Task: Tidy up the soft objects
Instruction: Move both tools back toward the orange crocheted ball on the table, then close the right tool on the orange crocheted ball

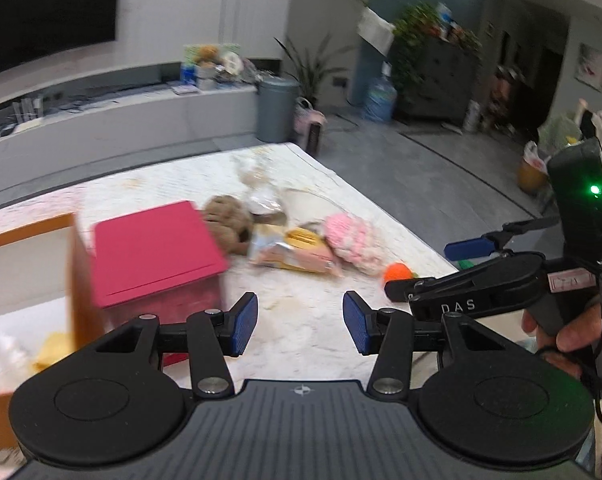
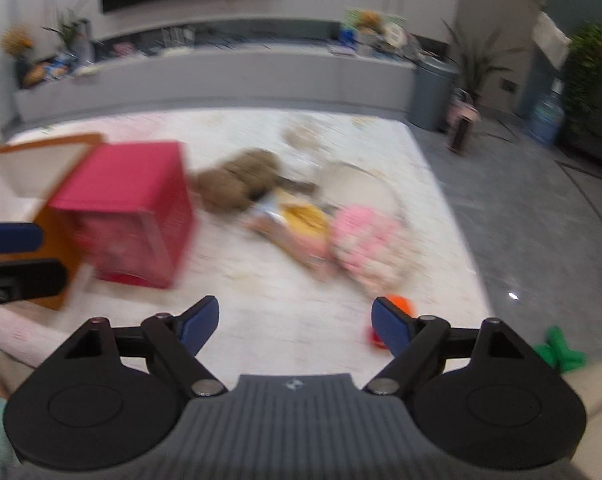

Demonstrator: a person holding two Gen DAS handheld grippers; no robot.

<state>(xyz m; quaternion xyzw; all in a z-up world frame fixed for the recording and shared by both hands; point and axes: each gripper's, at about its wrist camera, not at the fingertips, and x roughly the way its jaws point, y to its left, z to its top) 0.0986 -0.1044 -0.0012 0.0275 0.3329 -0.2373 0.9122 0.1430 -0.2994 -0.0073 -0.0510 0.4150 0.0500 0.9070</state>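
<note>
A pile of soft things lies on a pale mat (image 1: 301, 312): a brown plush toy (image 1: 227, 220) (image 2: 237, 180), a crinkled snack packet (image 1: 293, 254) (image 2: 297, 222), a pink knitted item (image 1: 355, 242) (image 2: 367, 240) and a small orange ball (image 1: 397, 272) (image 2: 399, 304). Left of the pile stand a pink box (image 1: 157, 248) (image 2: 129, 208) and an orange box (image 1: 29, 272) (image 2: 41, 168). My left gripper (image 1: 300, 322) hovers open over bare mat in front of the pile, nothing between its fingers. My right gripper (image 2: 295, 326) (image 1: 429, 268) is open too, empty, with the orange ball beside its right fingertip.
A green soft item (image 2: 559, 354) lies at the mat's right edge. Grey floor (image 2: 541, 220) spreads to the right of the mat. A low grey bench (image 2: 221, 76), a grey bin (image 2: 435, 94), plants and a water bottle (image 2: 545, 118) stand beyond. A person's hand (image 1: 569, 332) holds the right gripper.
</note>
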